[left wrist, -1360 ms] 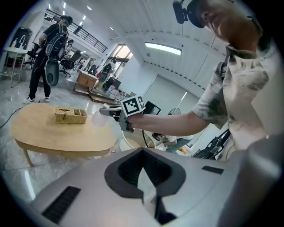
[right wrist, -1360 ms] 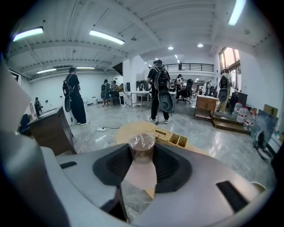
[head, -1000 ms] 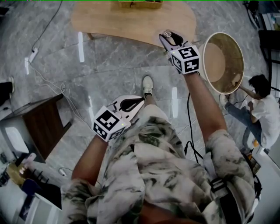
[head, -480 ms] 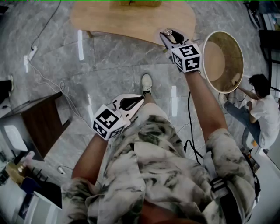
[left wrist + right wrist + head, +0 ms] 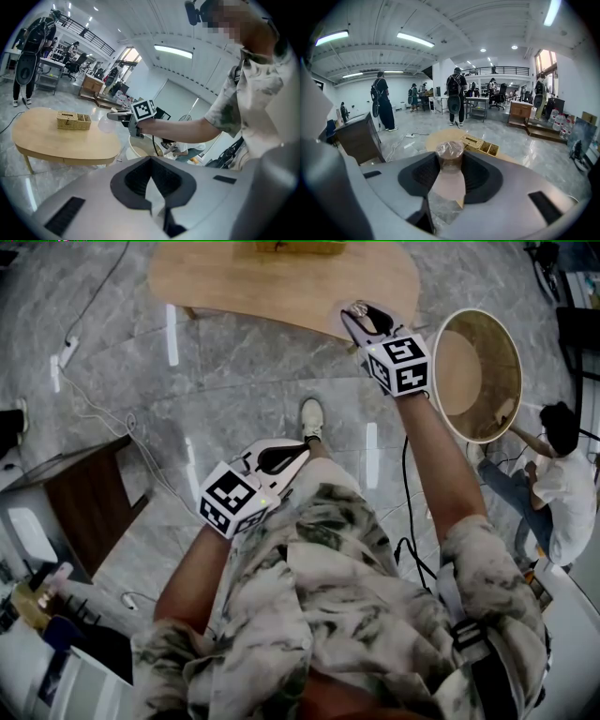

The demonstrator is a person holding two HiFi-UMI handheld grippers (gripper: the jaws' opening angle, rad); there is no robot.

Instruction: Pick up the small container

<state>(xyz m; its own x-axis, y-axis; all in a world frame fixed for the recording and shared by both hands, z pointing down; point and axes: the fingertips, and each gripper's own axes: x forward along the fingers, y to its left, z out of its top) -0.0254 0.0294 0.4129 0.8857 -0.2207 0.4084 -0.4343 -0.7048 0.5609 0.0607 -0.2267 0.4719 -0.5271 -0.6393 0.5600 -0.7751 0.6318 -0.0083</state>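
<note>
Your right claw [image 5: 362, 315] grips the small container [image 5: 449, 155], a clear pot, and holds it in the air over the near right edge of the wooden counter [image 5: 272, 287]. Your left claw [image 5: 279, 461] is closed narrow with nothing in it. It sits low beside your leg, well apart from the counter.

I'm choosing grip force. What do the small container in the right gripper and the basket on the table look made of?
The small container: thin clear plastic, probably; glossy, crinkled, brownish inside.
The basket: woven wicker or rattan, apparently; matte tan weave visible.
</note>
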